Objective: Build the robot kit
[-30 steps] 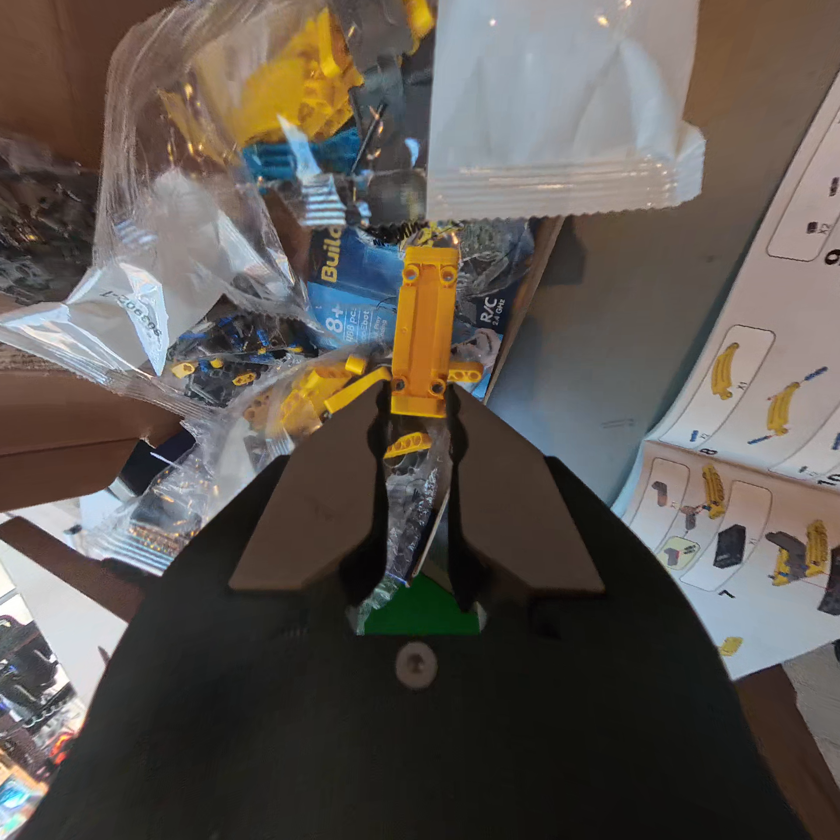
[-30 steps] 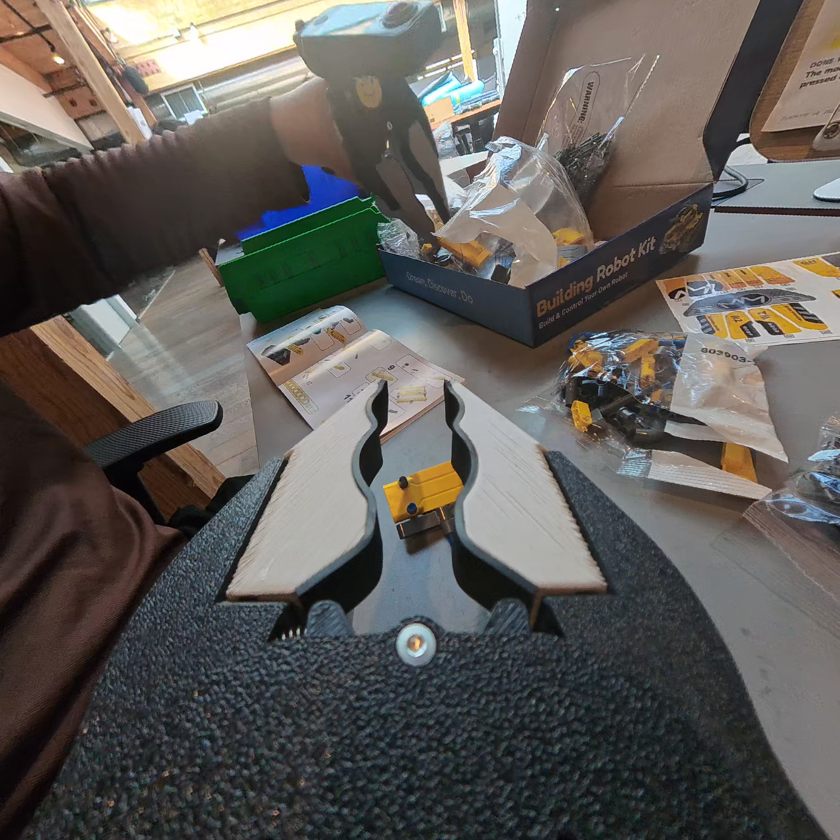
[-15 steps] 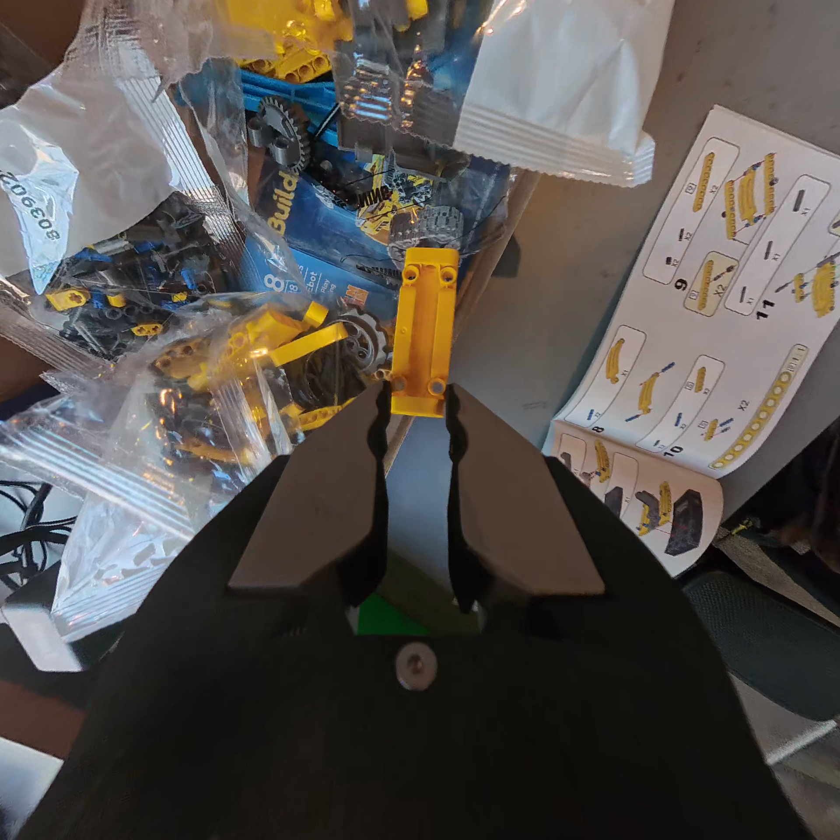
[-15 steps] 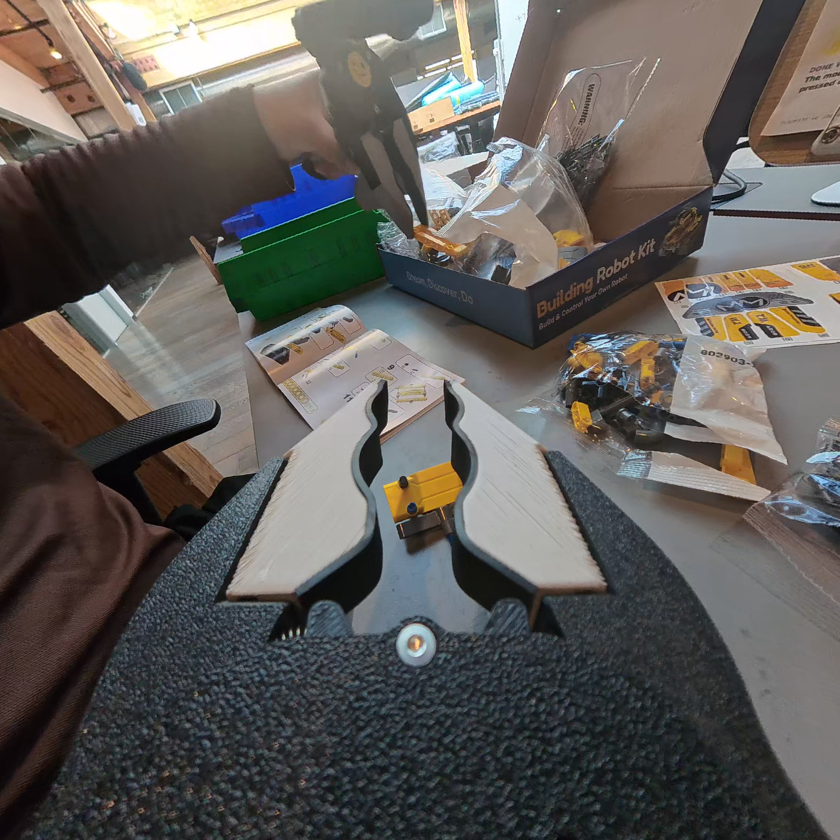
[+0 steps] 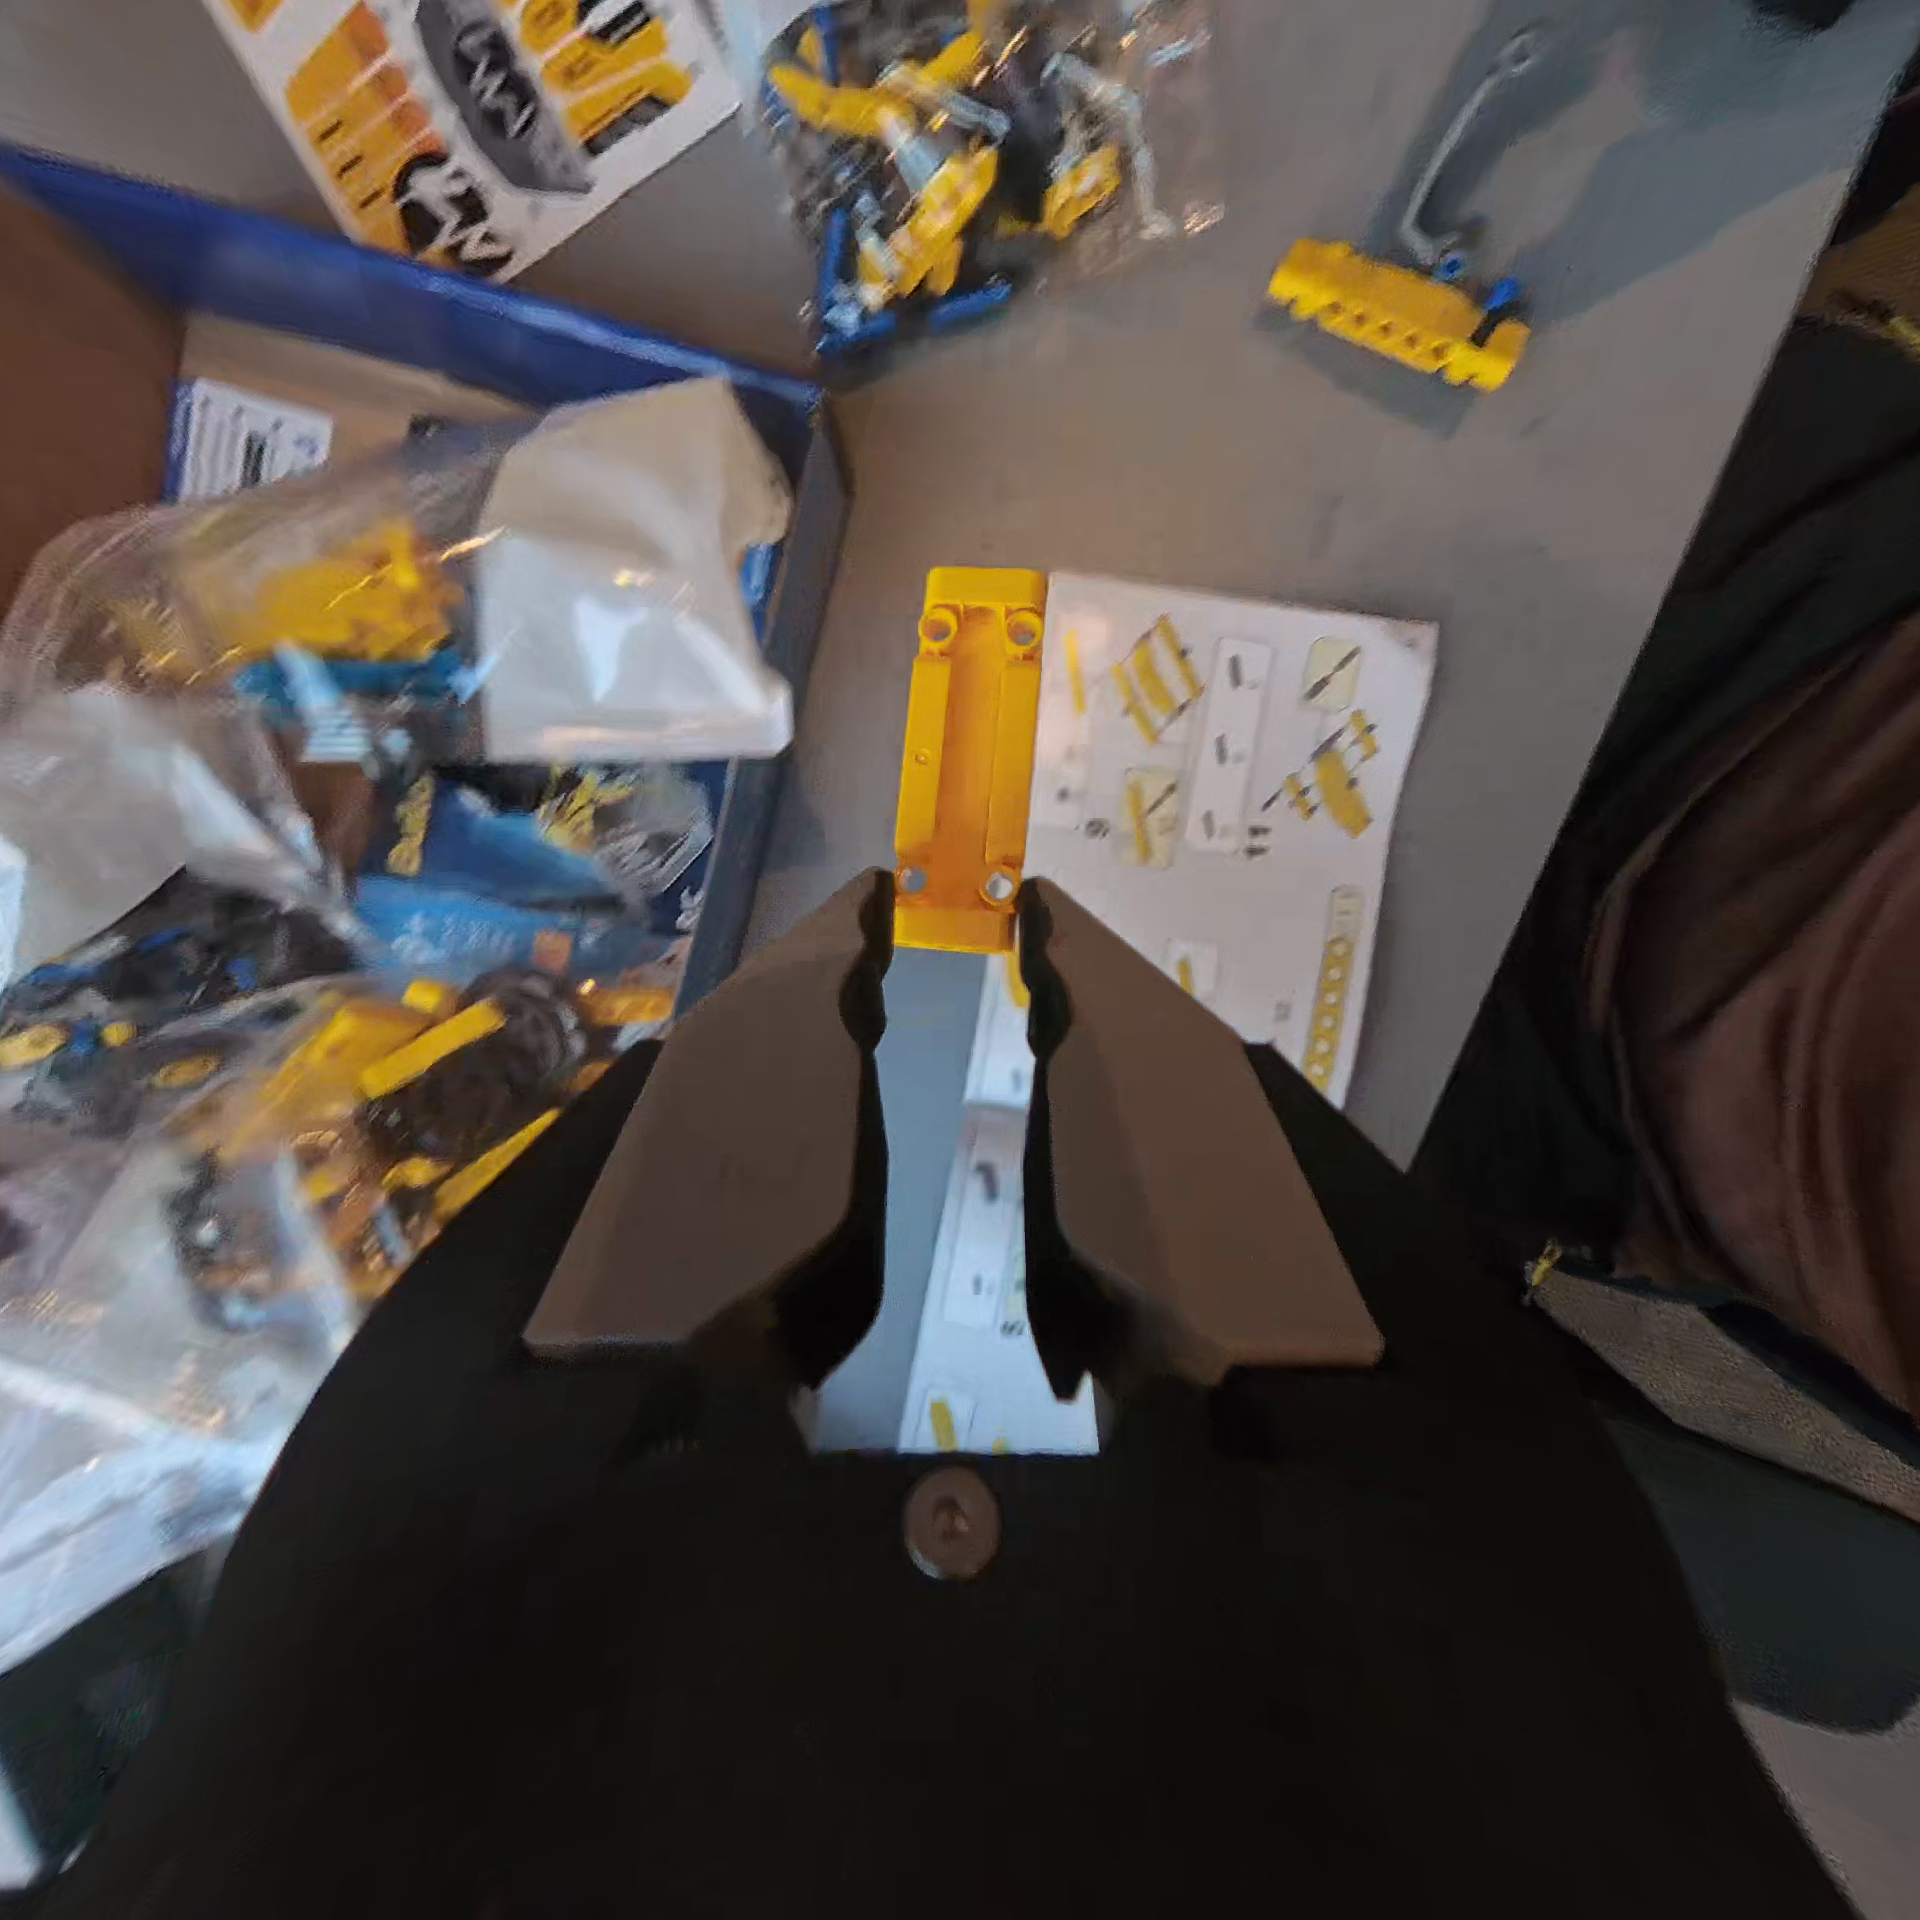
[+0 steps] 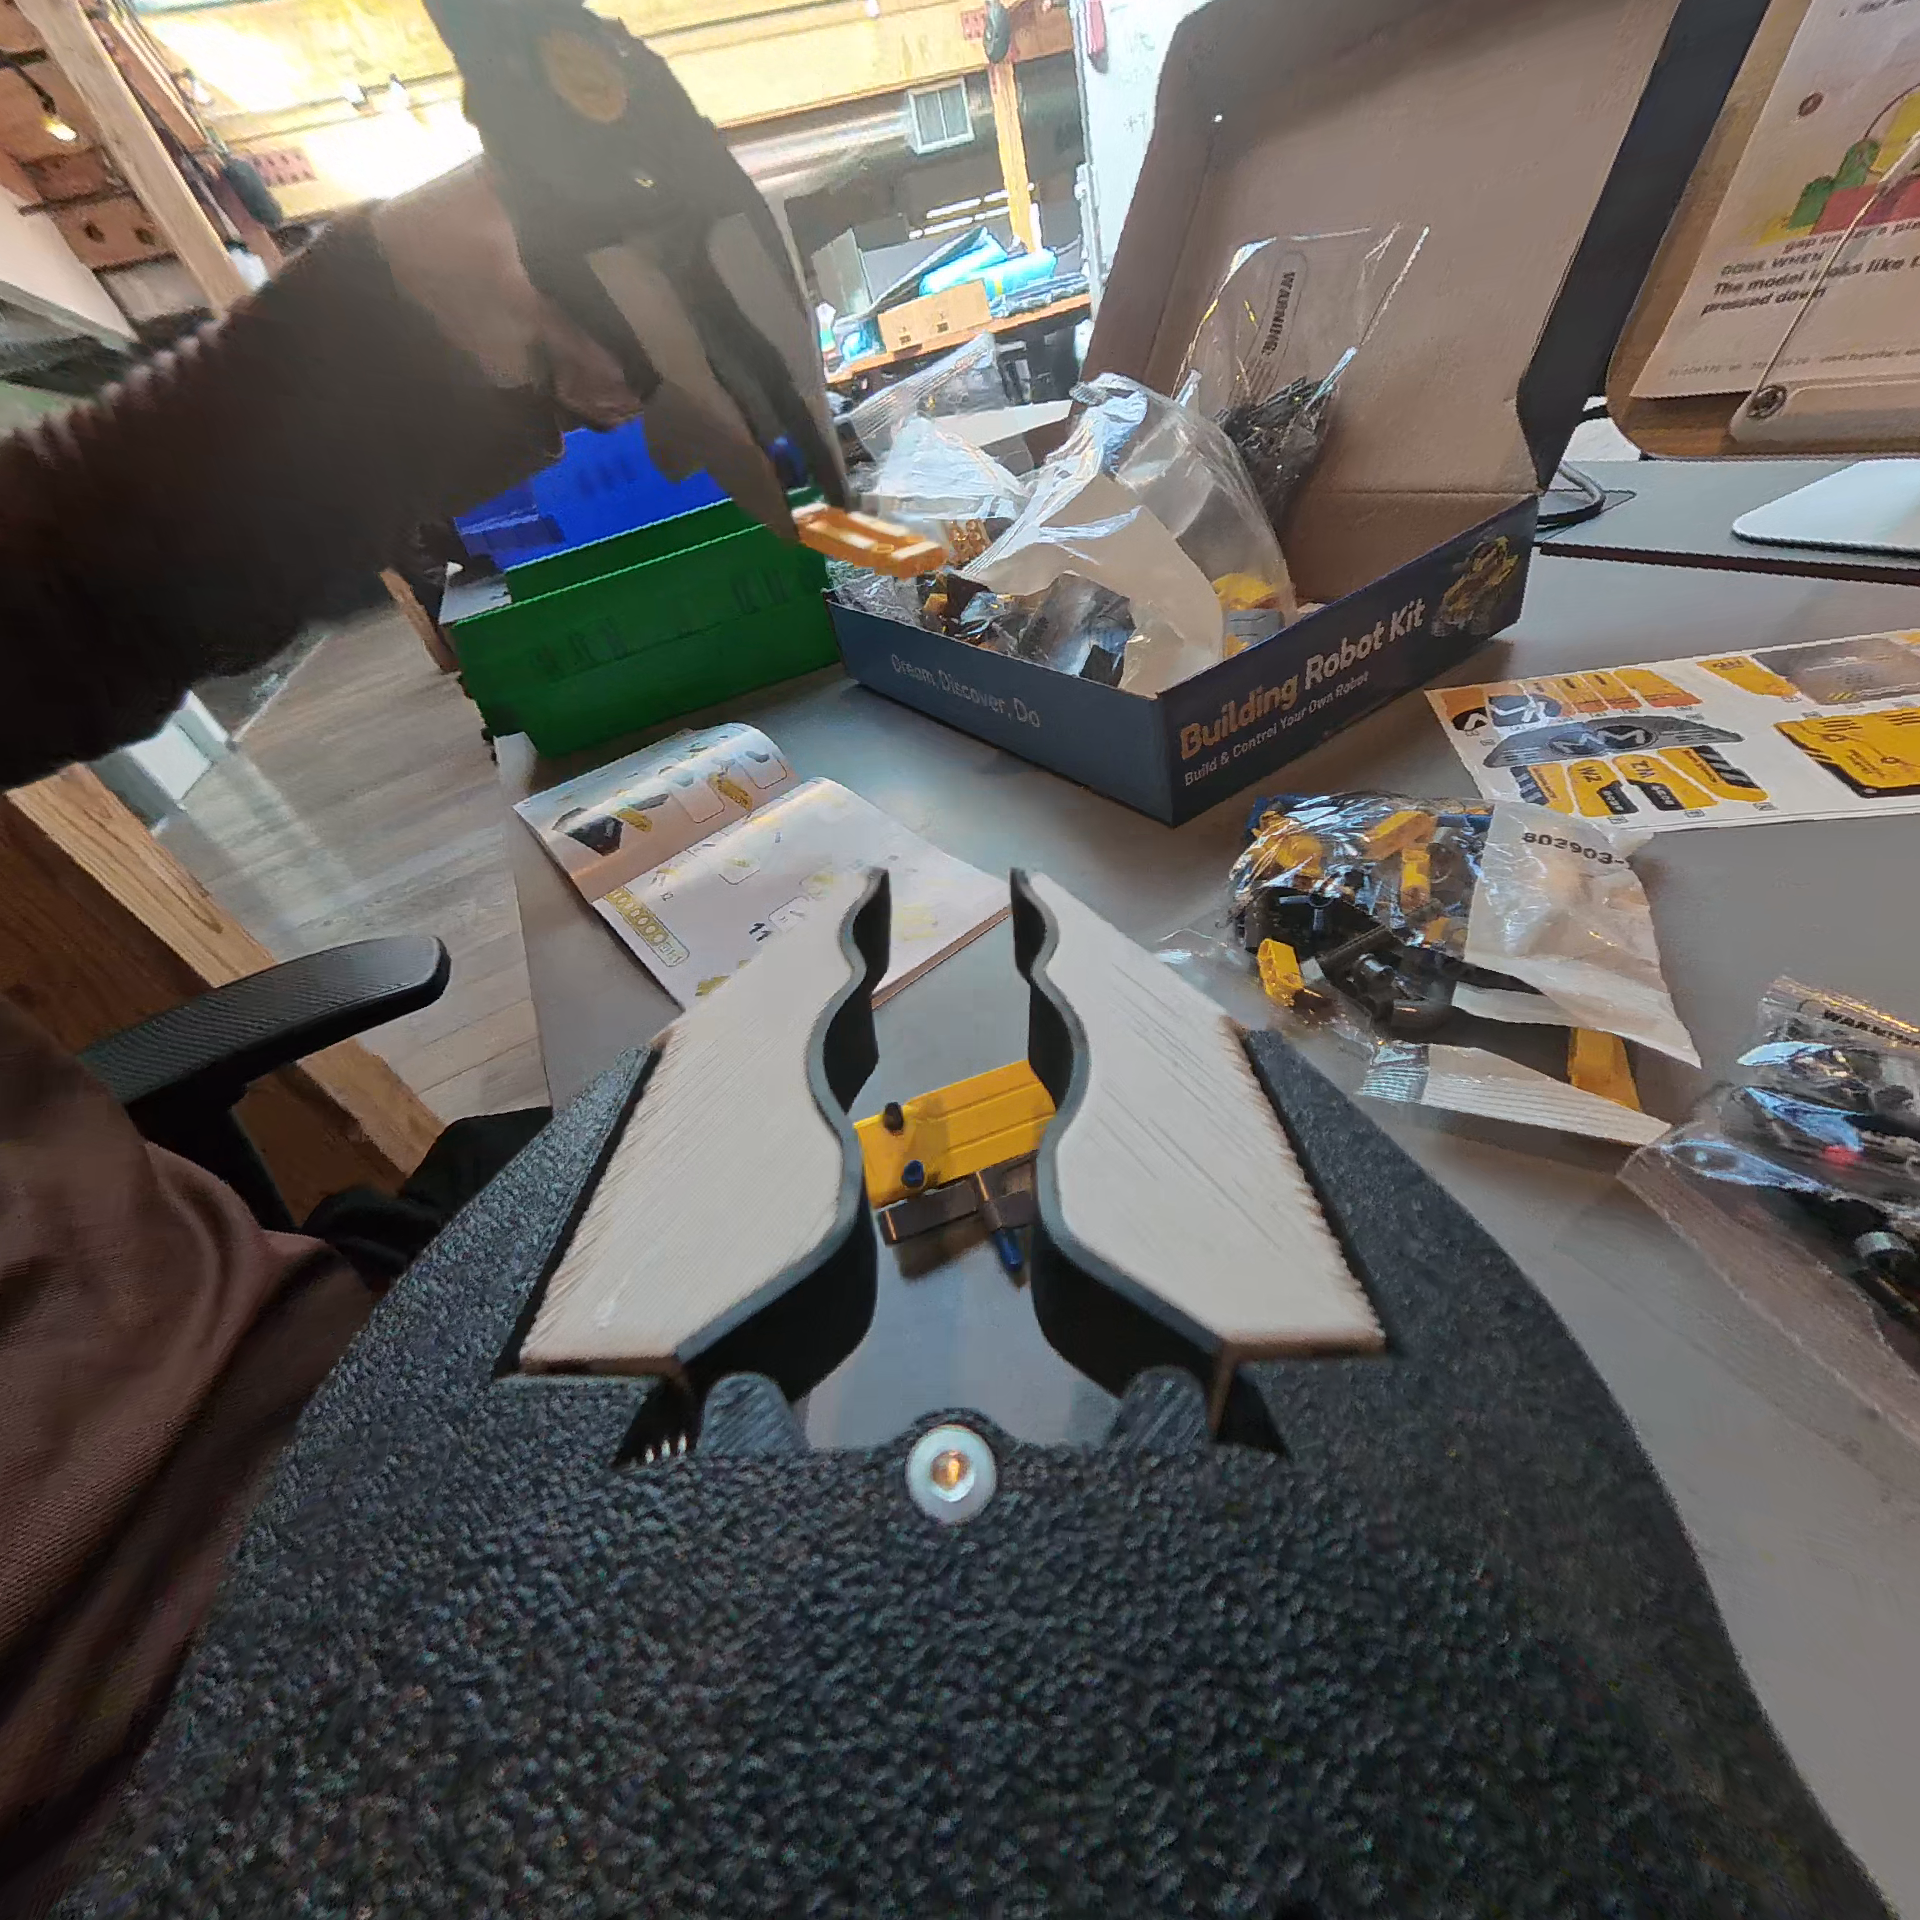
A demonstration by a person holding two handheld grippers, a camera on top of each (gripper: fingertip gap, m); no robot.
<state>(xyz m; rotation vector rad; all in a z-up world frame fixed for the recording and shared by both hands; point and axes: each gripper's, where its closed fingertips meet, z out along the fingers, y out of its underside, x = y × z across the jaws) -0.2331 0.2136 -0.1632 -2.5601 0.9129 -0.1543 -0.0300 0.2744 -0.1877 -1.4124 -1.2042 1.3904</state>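
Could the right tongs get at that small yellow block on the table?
Probably yes. The right tongs stand open above the yellow block, which shows between the fingers with bare table around and nothing over it.

Left tongs (image 5: 956, 899): raised, pointing downward, jaws clamped near their tips on one end of a flat yellow plate (image 5: 969, 753). In the right wrist view, a brown-sleeved arm (image 6: 239, 478) carries them. Right tongs (image 6: 948, 894): low over the surface (image 6: 1558, 1299), jaws parted, gripping nothing.
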